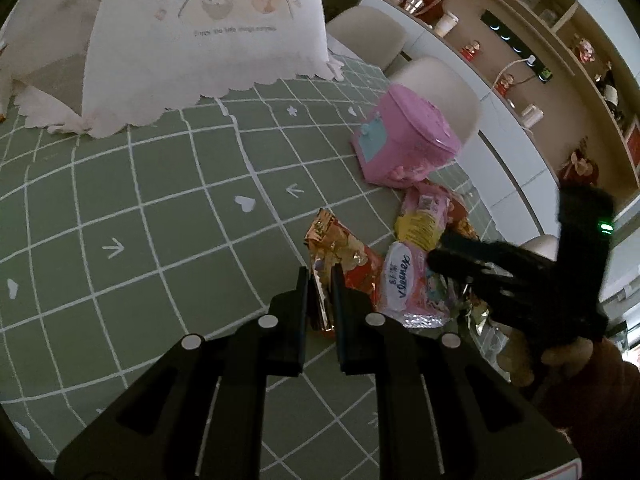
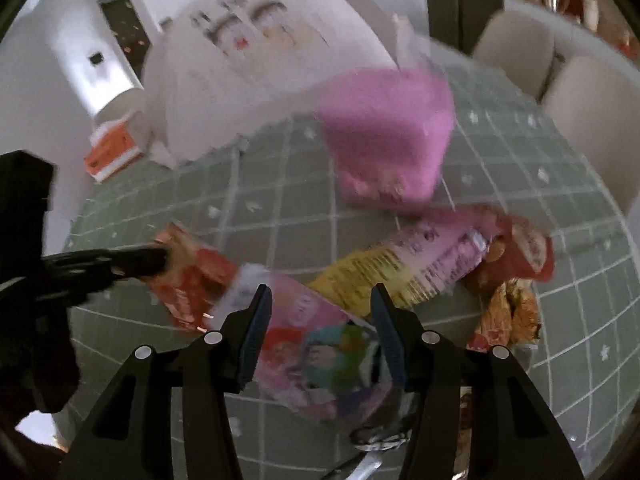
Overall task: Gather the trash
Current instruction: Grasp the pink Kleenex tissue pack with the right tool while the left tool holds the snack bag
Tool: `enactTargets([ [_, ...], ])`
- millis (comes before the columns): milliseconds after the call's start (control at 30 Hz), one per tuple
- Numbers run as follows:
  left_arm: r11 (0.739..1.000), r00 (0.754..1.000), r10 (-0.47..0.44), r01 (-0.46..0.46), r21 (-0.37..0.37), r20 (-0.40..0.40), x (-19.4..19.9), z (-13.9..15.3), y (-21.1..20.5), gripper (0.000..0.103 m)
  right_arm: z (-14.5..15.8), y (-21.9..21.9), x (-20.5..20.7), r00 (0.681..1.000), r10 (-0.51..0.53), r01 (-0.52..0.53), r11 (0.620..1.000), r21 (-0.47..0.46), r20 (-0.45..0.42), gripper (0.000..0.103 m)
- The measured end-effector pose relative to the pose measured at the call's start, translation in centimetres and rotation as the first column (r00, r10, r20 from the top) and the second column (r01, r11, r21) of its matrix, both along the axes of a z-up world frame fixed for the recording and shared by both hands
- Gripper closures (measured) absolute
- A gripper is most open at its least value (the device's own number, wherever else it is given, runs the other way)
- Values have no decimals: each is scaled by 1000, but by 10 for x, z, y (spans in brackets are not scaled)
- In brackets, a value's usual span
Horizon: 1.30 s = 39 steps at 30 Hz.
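Observation:
A pile of trash lies on the green grid tablecloth (image 1: 160,208). My left gripper (image 1: 320,276) is shut on the edge of a red and gold foil wrapper (image 1: 340,256), which also shows in the right wrist view (image 2: 192,280). Beside it lies a pink Kleenex tissue pack (image 1: 412,284). My right gripper (image 2: 320,300) is open, its fingers either side of that tissue pack (image 2: 312,344). A yellow and pink wrapper (image 2: 404,264) and a crumpled gold wrapper (image 2: 508,312) lie behind it. The right wrist view is motion-blurred.
A pink toy box (image 1: 404,136) stands just behind the trash, also in the right wrist view (image 2: 388,136). A white mesh food cover (image 1: 208,40) stands at the back. Cream chairs (image 1: 436,84) and a wall shelf (image 1: 520,60) are at the right.

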<state>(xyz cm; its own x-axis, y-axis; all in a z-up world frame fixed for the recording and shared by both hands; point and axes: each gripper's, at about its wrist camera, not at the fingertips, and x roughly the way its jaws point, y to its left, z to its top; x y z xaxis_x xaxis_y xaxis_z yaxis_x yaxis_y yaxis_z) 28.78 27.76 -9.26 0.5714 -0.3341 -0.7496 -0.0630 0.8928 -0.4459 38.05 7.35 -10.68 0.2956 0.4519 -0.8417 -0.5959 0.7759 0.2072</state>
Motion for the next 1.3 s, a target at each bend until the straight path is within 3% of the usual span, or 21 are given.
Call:
enactTargets([
  [100, 999, 999, 35, -35, -2, 7, 1, 3, 8, 92, -11, -10, -2, 997, -32, 32, 999, 1, -77, 54],
  [200, 999, 999, 52, -51, -6, 10, 2, 3, 13, 92, -17, -21, -22, 995, -25, 22, 999, -25, -96, 54],
  [433, 998, 998, 54, -54, -20, 13, 7, 2, 10, 92, -21, -34, -54, 999, -18, 16, 998, -63, -27, 54],
  [500, 998, 998, 58, -58, -25, 13, 7, 2, 10, 92, -21, -31, -57, 1000, -22, 21, 997, -77, -12, 50],
  [567, 998, 998, 60, -60, -27, 16, 6, 4, 9, 92, -23, -22, -62, 1000, -7, 7, 996, -85, 5, 37],
  [633, 997, 998, 65, -65, -29, 15, 4, 4, 9, 92, -26, -11, -71, 998, 22, -14, 991, -133, 58, 33],
  [700, 997, 997, 74, -73, -35, 12, 1, 5, 11, 92, -28, -2, -80, 992, 53, -31, 982, -184, 117, 32],
  [767, 996, 996, 85, -84, -40, 14, -4, 7, 14, 92, -28, -5, -79, 993, 35, -16, 987, -163, 113, 33],
  [800, 995, 996, 89, -88, -42, 17, -6, 9, 15, 92, -26, -5, -79, 993, 28, -8, 985, -173, 114, 37],
  [867, 995, 995, 95, -94, -40, 30, -12, 15, 18, 92, -21, -8, -81, 994, 25, -6, 985, -172, 108, 88],
  [933, 995, 994, 100, -98, -37, 45, -17, 21, 21, 92, -11, -14, -83, 996, 15, -1, 988, -153, 92, 92],
  [1167, 993, 989, 107, -102, -54, 104, -31, 46, 22, 92, 54, -36, -97, 978, -73, 82, 996, -39, 197, 97],
  [1300, 996, 986, 78, -70, -53, 148, -42, 61, 12, 92, 71, -45, -111, 963, -105, 118, 992, -36, 247, 97],
])
